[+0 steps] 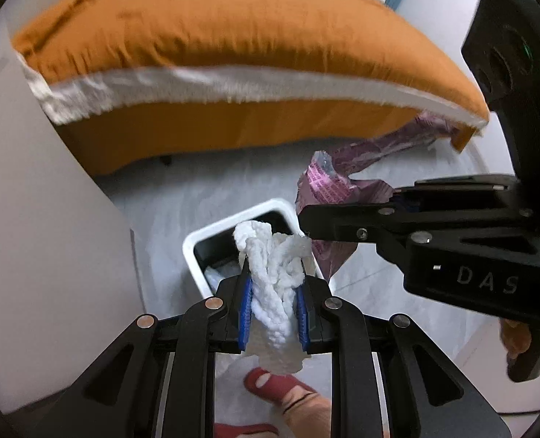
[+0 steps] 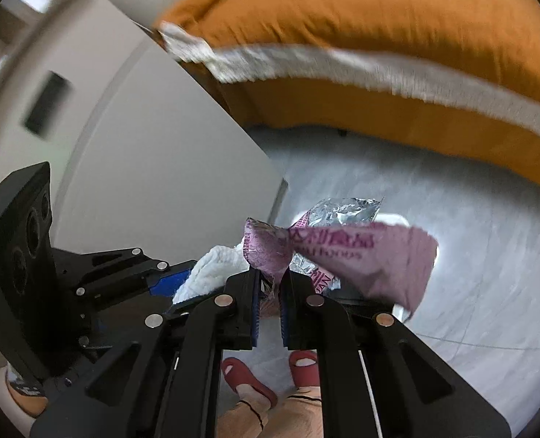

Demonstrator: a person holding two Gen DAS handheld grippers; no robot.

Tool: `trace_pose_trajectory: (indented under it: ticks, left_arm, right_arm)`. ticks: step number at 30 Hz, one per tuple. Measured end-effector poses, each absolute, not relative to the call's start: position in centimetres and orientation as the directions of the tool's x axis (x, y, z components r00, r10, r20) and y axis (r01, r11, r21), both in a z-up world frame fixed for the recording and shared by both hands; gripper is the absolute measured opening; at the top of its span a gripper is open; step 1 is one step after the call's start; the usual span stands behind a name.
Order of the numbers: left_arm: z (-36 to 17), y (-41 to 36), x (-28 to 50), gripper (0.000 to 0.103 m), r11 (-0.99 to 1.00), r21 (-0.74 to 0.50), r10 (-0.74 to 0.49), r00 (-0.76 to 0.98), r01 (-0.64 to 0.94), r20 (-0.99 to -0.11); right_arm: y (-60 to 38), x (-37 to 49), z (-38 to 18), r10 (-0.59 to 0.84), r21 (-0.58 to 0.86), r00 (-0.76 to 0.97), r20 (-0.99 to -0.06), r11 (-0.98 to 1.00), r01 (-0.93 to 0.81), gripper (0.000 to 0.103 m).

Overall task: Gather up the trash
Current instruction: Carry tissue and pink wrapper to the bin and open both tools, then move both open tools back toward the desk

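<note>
Crumpled white tissue wad (image 1: 275, 284) sits pinched between the blue pads of the left tool (image 1: 274, 314), directly above a white rectangular bin (image 1: 211, 235) holding white paper. Beside it, the right tool (image 2: 270, 310), marked "DAS", clamps a crinkled pink foil wrapper (image 2: 343, 252) printed "FOODS".

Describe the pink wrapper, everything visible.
The wrapper is a crumpled pink snack packet with darker pink print and a shiny silver foil inside, torn open and empty-looking. The right gripper is shut on a pinched fold near one end; the rest flares out to the right, hanging free in the air. In the left wrist view it hangs beside the bin, close to the tissue.
</note>
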State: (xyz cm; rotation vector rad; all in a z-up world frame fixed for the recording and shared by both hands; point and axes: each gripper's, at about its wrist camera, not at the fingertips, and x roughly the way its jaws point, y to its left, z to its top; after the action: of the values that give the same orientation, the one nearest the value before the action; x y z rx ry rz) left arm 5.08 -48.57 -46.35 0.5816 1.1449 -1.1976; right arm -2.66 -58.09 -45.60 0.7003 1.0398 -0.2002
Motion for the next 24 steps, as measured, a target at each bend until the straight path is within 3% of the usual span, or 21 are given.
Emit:
trace_pose_trajectory:
  ticks: [3,4,5,6,7,8,9,15,24]
  left_arm:
    - [-50.7,-49.0,5.6,0.019,0.333,-0.218,-0.39,-0.076,0.918,-0.918]
    - [-51.9,-49.0,5.7,0.02,0.338,-0.231,-0.385,-0.091,0.912,-0.919]
    - [-53.0,-49.1,5.9,0.023,0.344,-0.242,-0.385,-0.099,0.907,-0.918]
    - [-54.5,-49.3,6.1,0.04,0.351,-0.256,-0.38,-0.113,0.901,-0.918]
    - [-55.0,-49.2,6.0,0.054,0.353,-0.259,-0.377,-0.116,0.899,-0.919]
    - [-56.2,-49.4,6.1,0.087,0.358,-0.256,-0.367,-0.117,0.898,-0.923]
    - [-56.7,-49.3,6.0,0.098,0.358,-0.258,-0.367,-0.119,0.897,-0.922]
    - [-58.6,-49.5,6.4,0.098,0.358,-0.257,-0.353,-0.125,0.898,-0.927]
    - [-57.0,-48.9,7.0,0.098,0.38,-0.238,-0.34,-0.105,0.894,-0.935]
  right_arm:
    - [-58.8,-1.6,-50.3,0.177,0.425,0.476,-0.861,0.765,0.484,0.013]
    - [-58.7,-1.5,-51.2,0.163,0.408,0.467,-0.869,0.77,0.49,0.019]
    - [-58.9,-1.3,-52.5,0.158,0.394,0.453,-0.878,0.776,0.493,0.036]
    - [-59.0,-1.0,-53.7,0.161,0.385,0.435,-0.886,0.779,0.495,0.051]
    - [-59.1,-1.0,-54.6,0.149,0.37,0.425,-0.893,0.781,0.503,0.08]
    - [-59.3,-1.0,-55.2,0.136,0.357,0.418,-0.898,0.781,0.513,0.093]
    - [-59.5,-1.0,-56.2,0.136,0.349,0.403,-0.905,0.779,0.521,0.094]
    - [-60.0,-1.2,-58.4,0.13,0.312,0.346,-0.929,0.778,0.545,0.099]
    - [-59.9,-1.1,-55.8,0.12,0.312,0.353,-0.928,0.769,0.558,0.099]
